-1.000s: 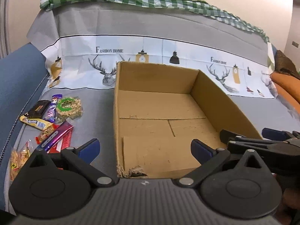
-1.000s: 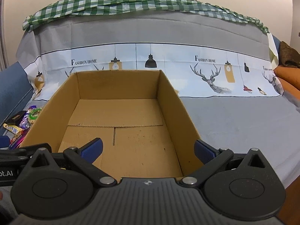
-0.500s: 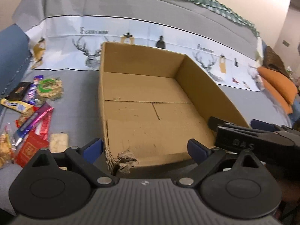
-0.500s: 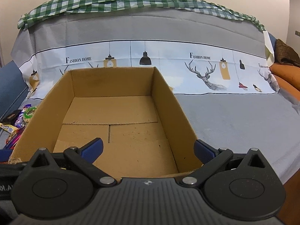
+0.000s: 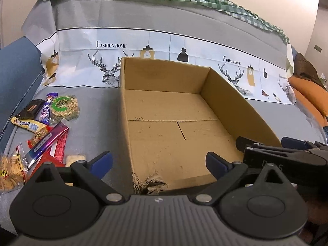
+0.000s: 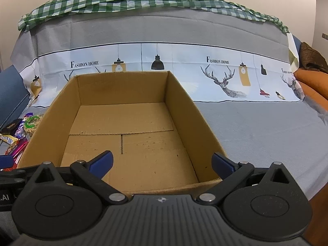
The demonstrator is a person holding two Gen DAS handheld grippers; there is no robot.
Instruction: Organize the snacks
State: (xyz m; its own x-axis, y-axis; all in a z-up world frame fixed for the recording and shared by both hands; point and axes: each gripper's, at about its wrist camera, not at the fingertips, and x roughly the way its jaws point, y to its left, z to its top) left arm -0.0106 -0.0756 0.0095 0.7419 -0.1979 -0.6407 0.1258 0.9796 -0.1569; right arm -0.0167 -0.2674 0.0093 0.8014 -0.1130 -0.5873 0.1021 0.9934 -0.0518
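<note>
Corrugated cardboard box (image 5: pixel 174 135) with torn corner, crinkly snack wrappers (image 5: pixel 43 121) beside, left gripper (image 5: pixel 158 162) and right gripper (image 6: pixel 162 162) spread wide, empty.

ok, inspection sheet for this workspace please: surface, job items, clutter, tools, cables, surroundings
Surface: grey printed cloth over a sofa seat, deer and lamp pattern along the back.
Job's things: open brown cardboard box, nothing inside, near corner torn; pile of wrapped snacks on the cloth left of the box.
Clutter: nothing seen.
Tools: left tool open, holding nothing, straddling the box's torn corner; right tool open, holding nothing, over the box's near edge.
Cables: nothing seen.
Surroundings: green checked cloth on the backrest, orange cushion at right, blue upholstery at left.
</note>
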